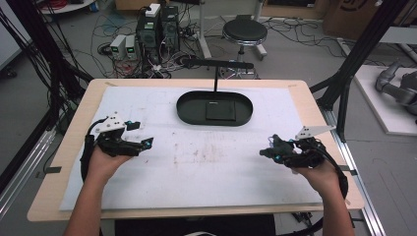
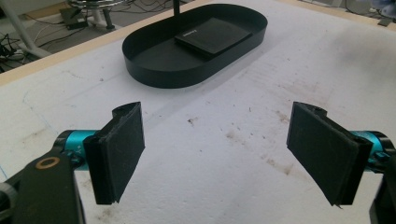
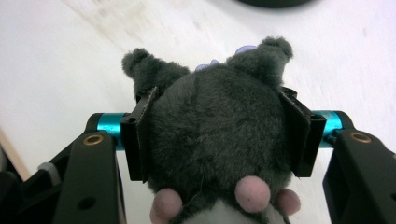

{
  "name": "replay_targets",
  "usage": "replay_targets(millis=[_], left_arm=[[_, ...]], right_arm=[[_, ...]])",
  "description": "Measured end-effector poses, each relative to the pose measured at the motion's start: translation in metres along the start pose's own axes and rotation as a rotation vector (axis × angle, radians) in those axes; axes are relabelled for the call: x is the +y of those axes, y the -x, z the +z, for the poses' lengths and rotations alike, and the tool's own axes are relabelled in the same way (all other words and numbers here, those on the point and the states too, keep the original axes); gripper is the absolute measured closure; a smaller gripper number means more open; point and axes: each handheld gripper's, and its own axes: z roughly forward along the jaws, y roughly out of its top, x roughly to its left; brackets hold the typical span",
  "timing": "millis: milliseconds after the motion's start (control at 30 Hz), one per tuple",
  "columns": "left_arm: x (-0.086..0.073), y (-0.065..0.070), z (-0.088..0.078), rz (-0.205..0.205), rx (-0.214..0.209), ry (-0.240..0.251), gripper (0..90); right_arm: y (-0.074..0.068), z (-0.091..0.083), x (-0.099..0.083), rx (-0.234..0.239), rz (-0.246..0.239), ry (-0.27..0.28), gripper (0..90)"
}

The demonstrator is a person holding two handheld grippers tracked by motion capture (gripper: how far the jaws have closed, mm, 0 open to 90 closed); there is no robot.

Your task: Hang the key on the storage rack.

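**Grey plush toy pinched in the right gripper above the white mat**

High view: A pale wooden table [image 1: 74,123] carries a white foam-like mat [image 1: 196,172], matte and marked with brownish smudges near its middle. At the far side of the mat sits a black oval tray [image 1: 187,112] with a low upright wall and smooth finish; a flat, square black pad [image 1: 220,110] lies inside it. A thin black post rises just behind the tray. The left gripper [image 1: 145,143] is held over the mat's left part, the hand wrapped around its black body, a grey three-cornered plate on top. The right gripper [image 1: 268,153] is held over the mat's right part, pointing toward the centre; something dark sits at its tip, too small to make out here.

Left gripper view: The two jaws stand spread wide with nothing between them. Each ends in a flat rectangular black pad with a rough, rubbery face, mounted on a turquoise metal cylinder. Beyond them lies the stained, grainy mat, and farther off the oval tray with the square pad.

Right gripper view: The jaws are closed onto a plush toy [image 3: 219,126], their flat black pads pressing into its sides. The toy is round, dark grey and fuzzy, with two small rounded ears, soft pink nubs near the bottom edge and a bit of lilac between the ears. The white mat shows blurred behind it.
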Motion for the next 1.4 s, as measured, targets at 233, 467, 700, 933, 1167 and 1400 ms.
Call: replay_targets(millis=[233, 467, 700, 933, 1167, 1400], left_arm=[[0.000, -0.001, -0.002, -0.003, 0.001, 0.003, 19.1], [0.000, -0.002, -0.003, -0.010, 0.004, 0.008, 19.1], [0.000, -0.003, -0.003, -0.014, 0.003, 0.013, 19.1], [0.000, -0.003, -0.005, -0.015, 0.006, 0.018, 19.1], [0.000, -0.004, -0.008, -0.014, 0.011, 0.022, 19.1], [-0.001, -0.007, -0.011, -0.021, 0.018, 0.023, 19.1]], right_arm=[[-0.009, -0.003, 0.042, -0.010, -0.091, 0.009, 38.7], [-0.004, 0.003, 0.072, -0.015, -0.104, 0.013, 38.5], [0.015, 0.016, 0.101, 0.007, -0.077, 0.003, 38.4], [0.029, 0.025, 0.134, 0.016, -0.076, 0.005, 38.4], [0.045, 0.040, 0.162, 0.014, -0.056, -0.007, 38.3], [0.059, 0.054, 0.180, 0.013, -0.032, -0.006, 38.3]])
